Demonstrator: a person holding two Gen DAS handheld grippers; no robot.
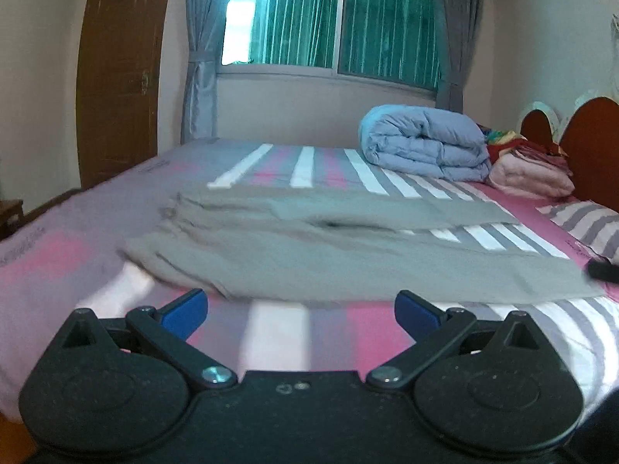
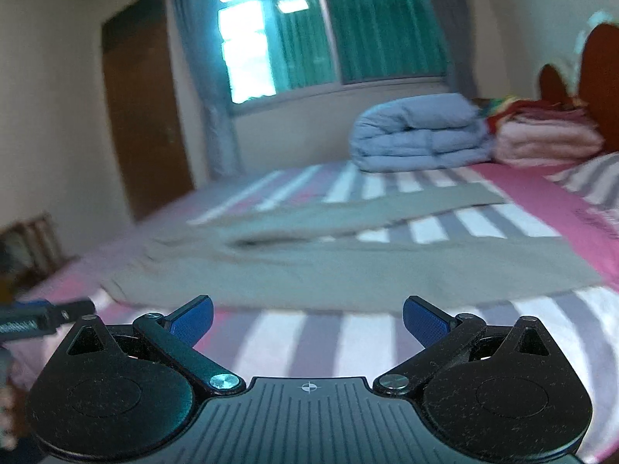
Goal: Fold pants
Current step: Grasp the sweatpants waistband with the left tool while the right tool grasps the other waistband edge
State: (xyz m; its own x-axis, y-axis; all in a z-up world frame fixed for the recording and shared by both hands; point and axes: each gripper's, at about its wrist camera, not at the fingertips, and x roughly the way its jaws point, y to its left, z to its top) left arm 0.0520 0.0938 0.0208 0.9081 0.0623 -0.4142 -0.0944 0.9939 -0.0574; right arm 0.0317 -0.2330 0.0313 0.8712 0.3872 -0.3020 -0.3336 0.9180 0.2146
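Note:
Grey-beige pants [image 1: 329, 255] lie spread flat on the striped pink bed sheet [image 1: 340, 332], waistband at the left, the two legs running to the right with a gap between them. My left gripper [image 1: 300, 311] hovers just short of the near leg's edge, open, with nothing between its blue pads [image 1: 185, 311]. From the right wrist camera the same pants [image 2: 348, 266] lie ahead, and my right gripper [image 2: 307, 319] is open and empty before the near leg. The left gripper's tip [image 2: 42, 319] shows at the far left of that view.
A folded blue quilt [image 1: 425, 145] and a stack of pink and coloured bedding [image 1: 530, 172] sit at the far right by the red headboard [image 1: 584, 147]. A striped pillow [image 1: 588, 224] lies at the right. A wooden door [image 1: 120, 77] and a curtained window [image 1: 332, 23] stand behind.

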